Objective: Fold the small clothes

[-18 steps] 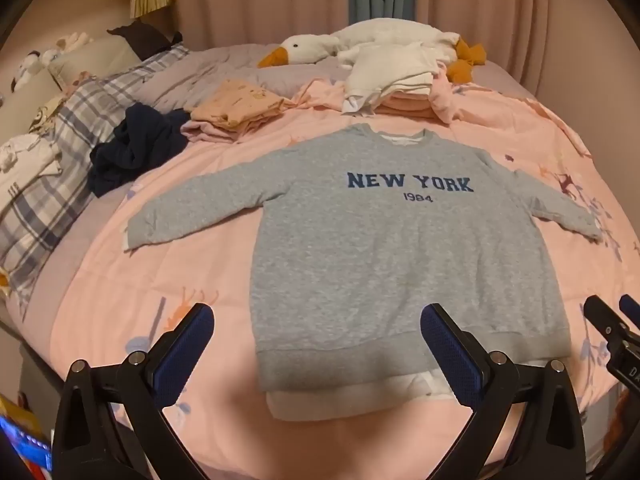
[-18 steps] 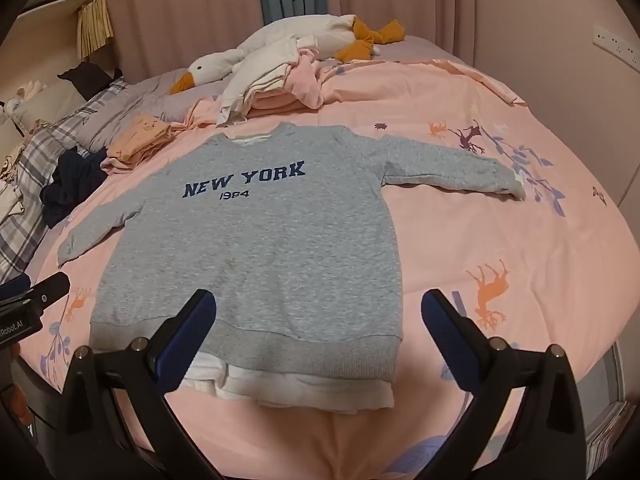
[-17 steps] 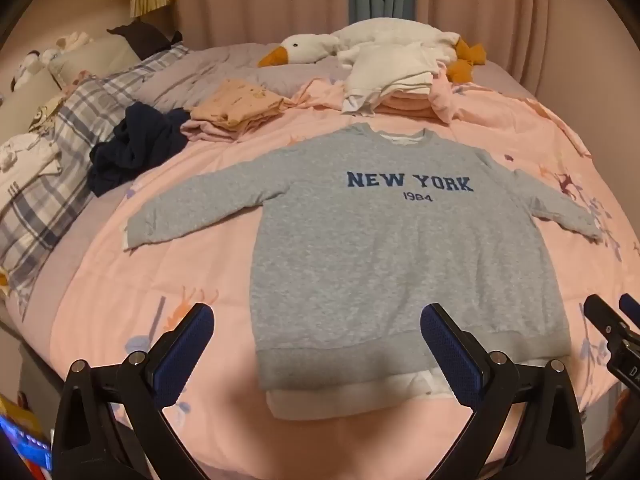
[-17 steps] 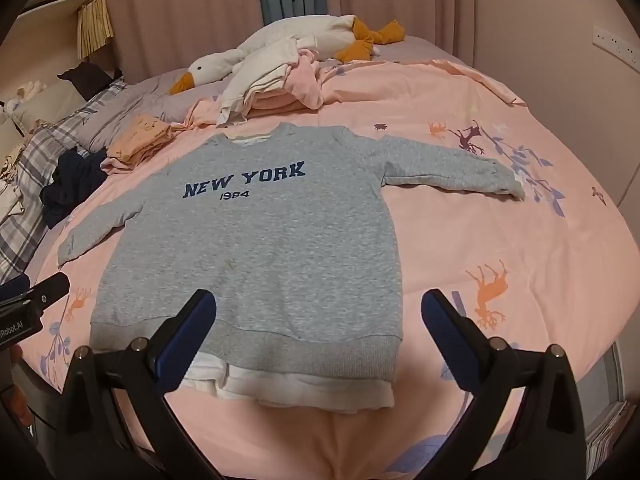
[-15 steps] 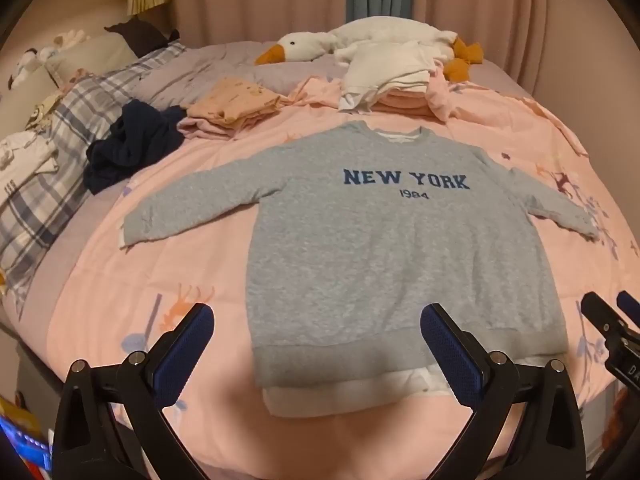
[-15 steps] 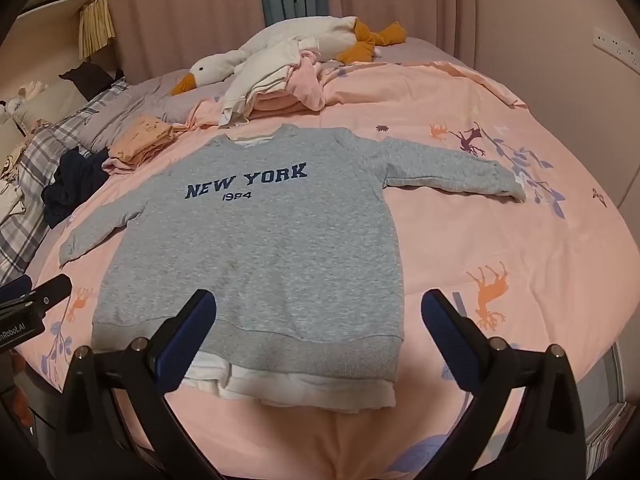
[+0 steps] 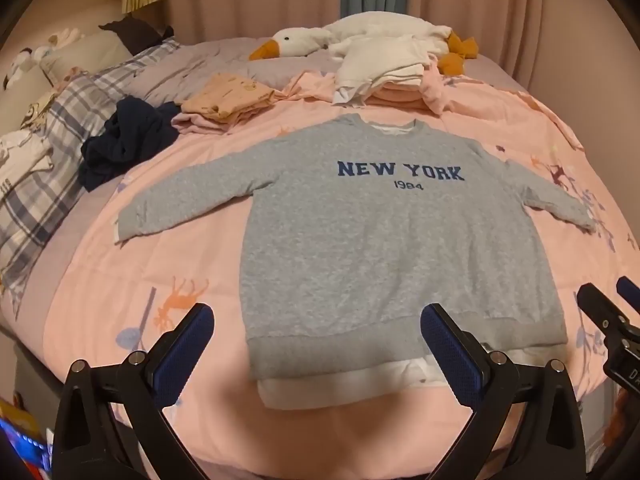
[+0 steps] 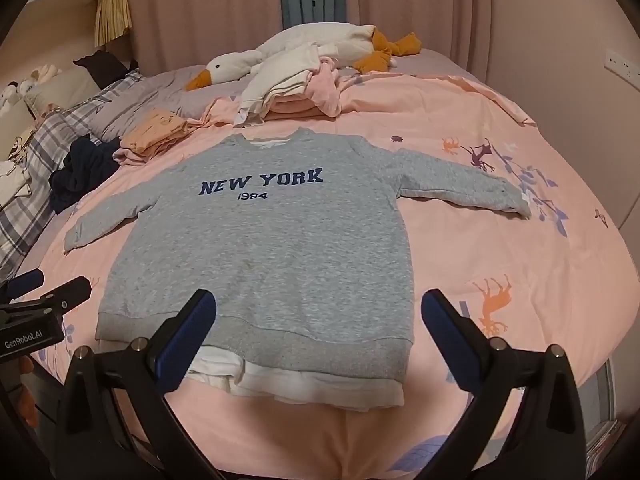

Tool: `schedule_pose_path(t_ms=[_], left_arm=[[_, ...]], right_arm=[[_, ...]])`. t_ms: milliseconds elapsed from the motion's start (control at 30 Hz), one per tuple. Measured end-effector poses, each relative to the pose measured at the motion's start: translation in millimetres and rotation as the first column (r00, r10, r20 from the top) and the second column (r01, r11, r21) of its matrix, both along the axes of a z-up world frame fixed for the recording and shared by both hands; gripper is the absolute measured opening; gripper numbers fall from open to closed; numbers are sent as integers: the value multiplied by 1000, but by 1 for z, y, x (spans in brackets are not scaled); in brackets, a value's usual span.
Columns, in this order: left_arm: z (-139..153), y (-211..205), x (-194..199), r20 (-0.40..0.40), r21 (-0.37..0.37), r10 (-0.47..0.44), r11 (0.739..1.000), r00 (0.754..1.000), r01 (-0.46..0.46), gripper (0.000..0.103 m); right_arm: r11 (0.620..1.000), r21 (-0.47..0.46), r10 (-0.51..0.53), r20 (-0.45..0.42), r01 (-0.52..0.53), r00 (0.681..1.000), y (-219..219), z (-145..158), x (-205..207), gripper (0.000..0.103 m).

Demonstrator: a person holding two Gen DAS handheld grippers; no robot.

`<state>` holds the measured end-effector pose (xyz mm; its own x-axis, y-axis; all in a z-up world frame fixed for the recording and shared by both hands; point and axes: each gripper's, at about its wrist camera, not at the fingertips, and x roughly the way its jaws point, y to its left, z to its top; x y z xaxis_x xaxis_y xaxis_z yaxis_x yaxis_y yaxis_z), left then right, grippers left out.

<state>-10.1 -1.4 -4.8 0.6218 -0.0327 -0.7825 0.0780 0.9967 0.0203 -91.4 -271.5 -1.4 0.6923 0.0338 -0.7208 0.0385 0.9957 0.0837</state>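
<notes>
Pink bedspread covers bed. Grey sweatshirt lies flat at centre, sleeves spread, white hem layer showing. Left gripper and right gripper hover near hem, jaws wide, empty. Risk: pinching bedspread along with hem, dragging fold crooked.

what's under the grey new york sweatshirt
A white layer shows below the grey sweatshirt's hem and at its neckline, over the pink quilt. How far it runs underneath is covered.
</notes>
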Motion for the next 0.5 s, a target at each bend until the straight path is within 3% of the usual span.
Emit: schedule_pose_path(t_ms=[500], left_arm=[[1, -1, -1, -6, -1, -9, 1000, 1000, 9, 102]], right_arm=[[1000, 6, 15, -8, -15, 1000, 3, -5, -1, 103]])
